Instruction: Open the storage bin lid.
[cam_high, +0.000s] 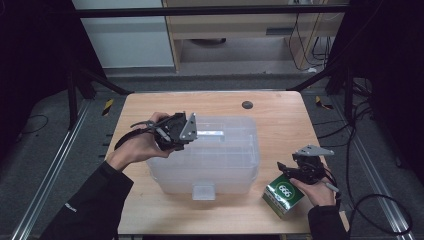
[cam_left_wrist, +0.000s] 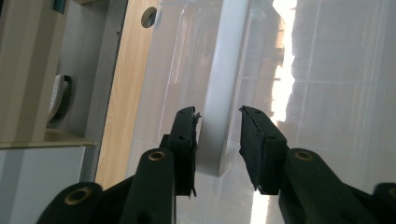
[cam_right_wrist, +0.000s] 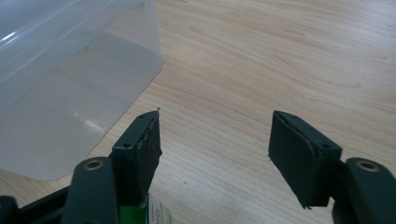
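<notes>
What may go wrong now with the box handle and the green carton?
1. The left tongs straddle the white handle of the clear plastic box off-centre; one pad touches, so it might slip.
2. The open right tongs sit beside the green carton near the wooden table edge; a nudge might tip it.

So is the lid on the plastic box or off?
On. The lid sits flat across the clear box, and the left gripper straddles its white handle.

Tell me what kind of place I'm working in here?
Most likely a lab or recording bay, not a home: a small wooden table stands on grey floor between metal rails, with loose cables trailing beside it and dark frame posts around it.
</notes>
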